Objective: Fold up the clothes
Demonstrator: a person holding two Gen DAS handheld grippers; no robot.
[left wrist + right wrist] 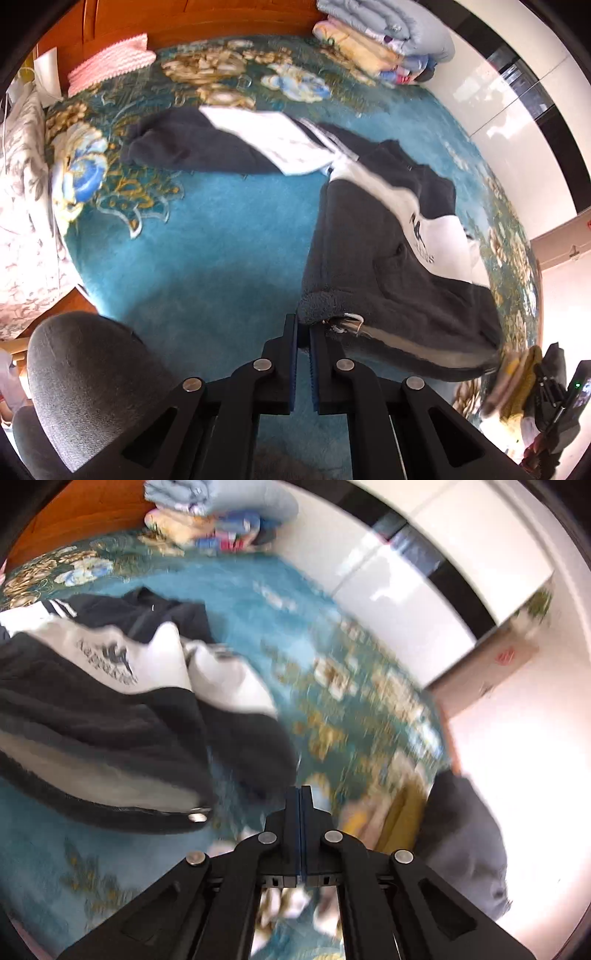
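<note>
Jacket (pixel 103 716) lettering, blurred beyond reading

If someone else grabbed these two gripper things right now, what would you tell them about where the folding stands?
Left gripper: nearly closed at the hem corner of the dark-and-white fleece jacket; a grip is likely but not certain.
Right gripper: shut, holding nothing, over the teal floral bedspread beside the jacket.
Jacket: lying rumpled on the bedspread, one sleeve stretched out, not yet folded.
Folded bedding stack sits at the far edge.
Left to do: flatten the jacket, fold in the sleeves, fold the body.
</note>
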